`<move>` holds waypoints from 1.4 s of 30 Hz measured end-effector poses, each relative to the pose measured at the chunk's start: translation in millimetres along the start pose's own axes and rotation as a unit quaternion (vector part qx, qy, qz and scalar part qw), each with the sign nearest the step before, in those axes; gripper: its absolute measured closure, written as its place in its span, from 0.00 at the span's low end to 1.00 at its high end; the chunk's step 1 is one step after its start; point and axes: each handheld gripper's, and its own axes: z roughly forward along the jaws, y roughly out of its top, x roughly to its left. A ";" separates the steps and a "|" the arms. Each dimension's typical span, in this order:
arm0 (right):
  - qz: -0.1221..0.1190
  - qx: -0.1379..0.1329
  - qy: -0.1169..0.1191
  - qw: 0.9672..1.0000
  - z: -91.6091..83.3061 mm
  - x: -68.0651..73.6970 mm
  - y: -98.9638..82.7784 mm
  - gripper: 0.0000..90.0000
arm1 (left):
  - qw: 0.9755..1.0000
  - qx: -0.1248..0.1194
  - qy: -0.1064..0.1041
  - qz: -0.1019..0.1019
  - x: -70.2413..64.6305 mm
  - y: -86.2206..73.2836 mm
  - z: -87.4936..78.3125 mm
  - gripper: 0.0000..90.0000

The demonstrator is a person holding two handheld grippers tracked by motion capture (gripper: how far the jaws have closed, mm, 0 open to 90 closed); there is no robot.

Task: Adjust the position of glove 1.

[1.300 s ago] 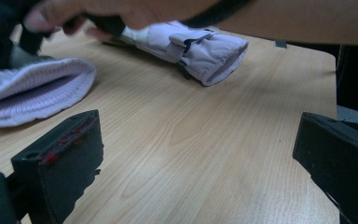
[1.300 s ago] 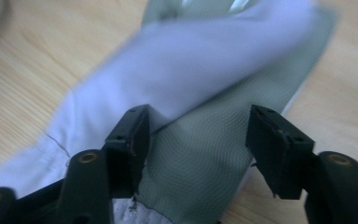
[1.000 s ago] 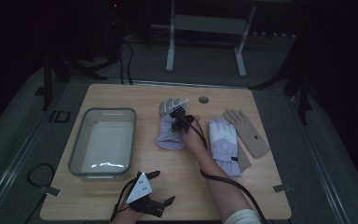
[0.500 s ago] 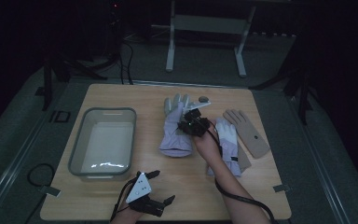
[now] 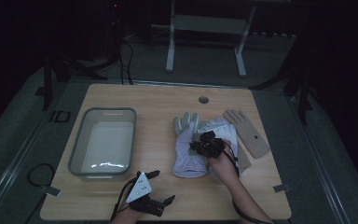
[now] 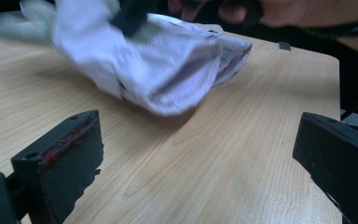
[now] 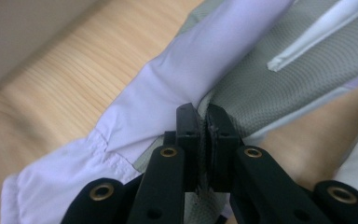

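Right gripper (image 5: 204, 143): clenched on the pale glove (image 5: 189, 149) — fabric pinched between its pads (image 7: 186, 126).
Pale glove: on the surface (image 5: 158, 102), right of the tub (image 5: 103, 142), beside a second glove (image 5: 226, 128) and a tan glove (image 5: 250, 134).
Left gripper (image 5: 161, 189): released — near front edge.

A clear plastic bin (image 5: 103, 142) is set on the left part of the wooden desk (image 5: 154, 100). A tan glove (image 5: 248, 133) is laid flat well to the right of the bin, near the desk's right edge. A small round hole (image 5: 203, 100) is seen beyond the bin, toward the far edge. A white metal stand (image 5: 205, 28) is placed on the floor behind it.
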 end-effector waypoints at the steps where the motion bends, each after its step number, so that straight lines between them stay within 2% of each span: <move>1: -0.002 0.015 -0.001 1.000 7.6 -2.8 -3.1 0.91 | 1.000 0.000 0.000 0.000 0.0 0.0 0.0 0.02; 4: -0.002 0.040 -0.011 0.999 21.8 -7.5 -9.4 0.81 | 1.000 0.001 0.000 0.001 0.1 0.0 0.0 0.02; 7: 0.006 0.044 0.002 0.999 27.1 -12.1 -12.0 0.75 | 1.000 0.000 0.000 0.001 -0.1 0.0 0.0 0.02; 8: -0.002 0.053 -0.005 0.999 30.7 -10.0 -11.8 0.68 | 1.000 0.002 0.000 0.003 -0.1 0.2 0.2 0.02; 13: 0.002 0.052 0.002 0.999 29.3 -8.9 -8.2 0.61 | 1.000 0.001 0.000 0.003 -0.3 0.0 -0.1 0.02; 19: 0.008 0.050 0.001 0.999 21.6 -6.8 -4.0 0.56 | 1.000 0.003 -0.001 0.001 0.4 0.2 0.2 0.02; 26: 0.015 0.019 -0.008 1.000 -2.6 -10.7 4.9 0.54 | 1.000 0.003 -0.001 0.000 0.4 0.2 0.4 0.02; 28: 0.008 0.013 -0.011 1.000 -11.6 -12.6 7.9 0.54 | 1.000 0.002 -0.001 -0.001 0.6 0.2 0.4 0.02; 31: 0.006 -0.002 -0.026 1.000 -30.1 -19.6 13.0 0.52 | 1.000 0.003 -0.002 -0.001 0.5 0.2 0.6 0.02; 35: 0.008 -0.011 -0.039 0.999 -43.5 -26.7 14.8 0.53 | 1.000 0.003 -0.002 0.000 0.6 0.2 0.5 0.02; 37: 0.011 -0.018 -0.054 0.998 -56.0 -35.1 13.7 0.53 | 1.000 0.003 -0.003 0.000 0.6 0.3 0.6 0.02; 42: 0.002 -0.022 -0.070 0.997 -71.9 -44.4 8.5 0.53 | 1.000 0.003 -0.003 -0.001 0.7 0.2 0.4 0.02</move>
